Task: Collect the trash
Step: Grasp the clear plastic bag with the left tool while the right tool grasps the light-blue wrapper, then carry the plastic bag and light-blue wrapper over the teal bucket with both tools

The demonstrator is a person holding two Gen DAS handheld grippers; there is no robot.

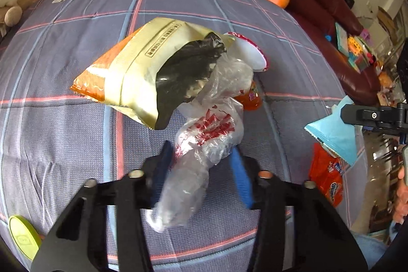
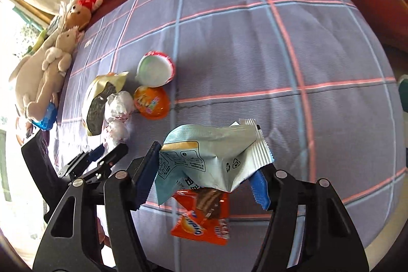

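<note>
The left hand-held gripper [image 1: 201, 170] clenches a crumpled clear plastic bag [image 1: 204, 144] beside a gold snack pouch [image 1: 132, 70]. The right hand-held gripper [image 2: 204, 170] grasps a pale blue wrapper [image 2: 211, 159] above open checked worktop [image 2: 280, 55].

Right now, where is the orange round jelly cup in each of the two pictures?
Left wrist: the orange jelly cup is right of centre, mostly hidden behind the clear plastic bag.
Right wrist: the cup is left of centre, fully visible on the checked cloth.
Shared landmark: the white cup lies just beyond it in both.
</note>
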